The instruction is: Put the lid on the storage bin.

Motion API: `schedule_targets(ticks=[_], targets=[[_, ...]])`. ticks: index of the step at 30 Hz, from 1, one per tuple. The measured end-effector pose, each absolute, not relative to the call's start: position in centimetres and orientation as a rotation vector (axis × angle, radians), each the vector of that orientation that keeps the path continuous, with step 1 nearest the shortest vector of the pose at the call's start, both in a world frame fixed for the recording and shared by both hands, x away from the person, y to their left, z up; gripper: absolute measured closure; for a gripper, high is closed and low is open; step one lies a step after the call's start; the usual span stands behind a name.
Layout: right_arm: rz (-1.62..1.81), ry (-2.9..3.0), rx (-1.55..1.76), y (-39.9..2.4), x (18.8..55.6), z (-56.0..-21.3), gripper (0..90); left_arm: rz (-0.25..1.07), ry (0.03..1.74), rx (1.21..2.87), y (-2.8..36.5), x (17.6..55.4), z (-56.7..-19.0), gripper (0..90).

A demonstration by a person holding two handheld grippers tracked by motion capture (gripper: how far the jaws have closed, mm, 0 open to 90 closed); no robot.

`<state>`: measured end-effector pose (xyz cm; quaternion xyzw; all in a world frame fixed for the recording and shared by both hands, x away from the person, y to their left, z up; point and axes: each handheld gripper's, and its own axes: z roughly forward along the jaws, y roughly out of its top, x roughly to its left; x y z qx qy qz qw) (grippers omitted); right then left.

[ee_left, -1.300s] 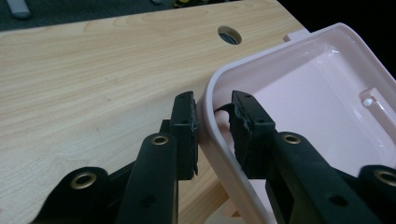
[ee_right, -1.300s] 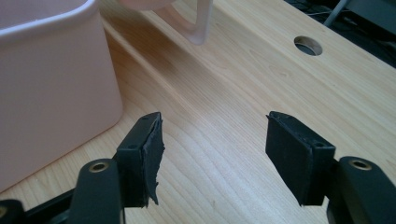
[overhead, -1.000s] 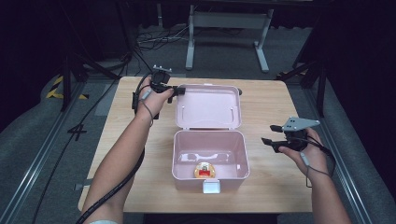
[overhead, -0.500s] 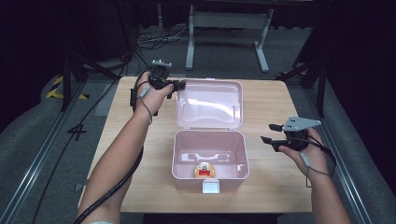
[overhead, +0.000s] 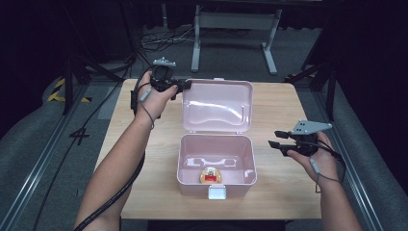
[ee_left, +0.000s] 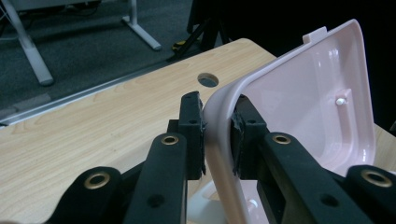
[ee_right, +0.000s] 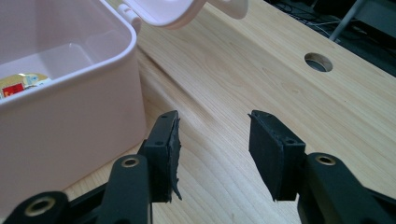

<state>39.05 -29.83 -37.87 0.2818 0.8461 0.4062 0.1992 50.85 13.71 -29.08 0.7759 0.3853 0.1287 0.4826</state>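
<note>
From above, a pink plastic box [overhead: 216, 163] sits open on the wooden worktop [overhead: 284, 106], its lid [overhead: 217, 105] raised; the left tool [overhead: 185, 85] grips the lid's corner. In the left gripper view, the jaws pinch the lid's rim. In the right gripper view, the right tool [ee_right: 212, 147] hangs spread beside the box wall, holding nothing.

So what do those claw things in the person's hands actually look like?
Each claw is black plastic. The left claw and the right claw both carry a grey three-cornered plate on top and trail a black cable. Up close, each has two flat black jaws with rough rubbery pads, held by brass-coloured rivets. The forearms are bare, no sleeves in view, and a thin cord loops around each wrist.
</note>
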Motion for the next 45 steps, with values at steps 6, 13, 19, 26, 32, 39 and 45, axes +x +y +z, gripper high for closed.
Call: schedule_targets(ticks=[6, 13, 19, 26, 32, 39, 45], targets=[[1.301, 2.385, 0.793, -29.5, 38.8, -37.5, 55.4, 0.358, 0.899, 1.894, 13.5, 49.7, -28.3, 77.5], [1.351, 2.394, 0.773, -28.9, 38.0, -36.5, 58.1, 0.377, 0.862, 1.883, 13.6, 48.3, -27.6, 75.7], [1.369, 2.405, 0.762, -28.5, 37.6, -36.1, 59.1, 0.381, 0.830, 1.872, 13.7, 47.2, -27.1, 73.8], [1.416, 2.434, 0.764, -27.9, 37.1, -35.7, 60.2, 0.358, 0.793, 1.837, 14.1, 45.7, -26.8, 69.7], [1.445, 2.459, 0.771, -27.5, 36.7, -35.3, 63.5, 0.366, 0.748, 1.834, 14.2, 44.4, -26.6, 67.3], [1.475, 2.470, 0.765, -27.3, 36.5, -35.2, 65.4, 0.370, 0.706, 1.826, 14.5, 43.3, -26.6, 65.3], [1.545, 2.494, 0.754, -27.0, 36.4, -35.2, 65.4, 0.344, 0.666, 1.803, 14.8, 42.0, -26.9, 62.9]])
